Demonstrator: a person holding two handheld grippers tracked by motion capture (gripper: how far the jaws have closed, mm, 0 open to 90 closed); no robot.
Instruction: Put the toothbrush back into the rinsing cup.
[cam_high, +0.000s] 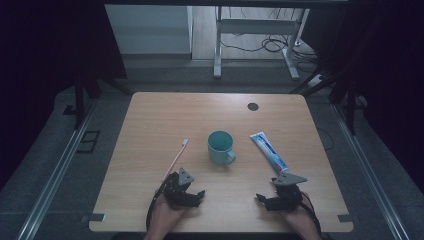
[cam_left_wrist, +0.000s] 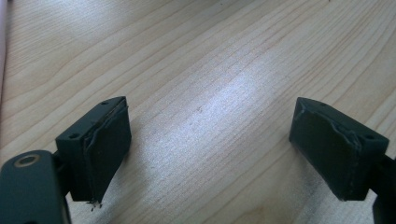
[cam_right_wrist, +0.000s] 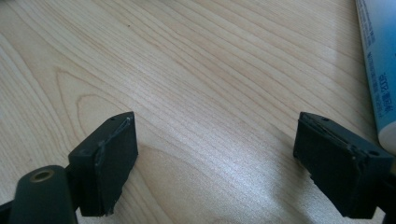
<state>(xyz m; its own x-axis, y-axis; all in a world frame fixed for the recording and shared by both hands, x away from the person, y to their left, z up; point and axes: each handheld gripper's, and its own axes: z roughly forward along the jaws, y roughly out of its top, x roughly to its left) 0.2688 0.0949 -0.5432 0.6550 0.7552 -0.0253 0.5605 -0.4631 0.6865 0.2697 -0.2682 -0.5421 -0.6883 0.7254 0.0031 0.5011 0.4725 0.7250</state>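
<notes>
A teal mug (cam_high: 220, 147) stands in the middle of the wooden table (cam_high: 150, 115), its handle toward the front right. Left of it lies a pink toothbrush (cam_high: 177, 156), head pointing away. A white and blue toothpaste tube (cam_high: 268, 151) lies right of the mug and shows at the right edge (cam_right_wrist: 380, 70) of the right gripper view. My left gripper (cam_high: 192, 196) rests near the front edge, just below the toothbrush's handle end, open and empty (cam_left_wrist: 210, 149). My right gripper (cam_high: 267, 200) sits near the front, below the tube, also open with bare wood between its jaws (cam_right_wrist: 217, 163).
A dark round cable hole (cam_high: 253, 106) sits at the table's far right. Beyond the table stand a white desk frame (cam_high: 255, 40) and cables on the floor. Metal rails (cam_high: 55, 170) run along both sides of the table.
</notes>
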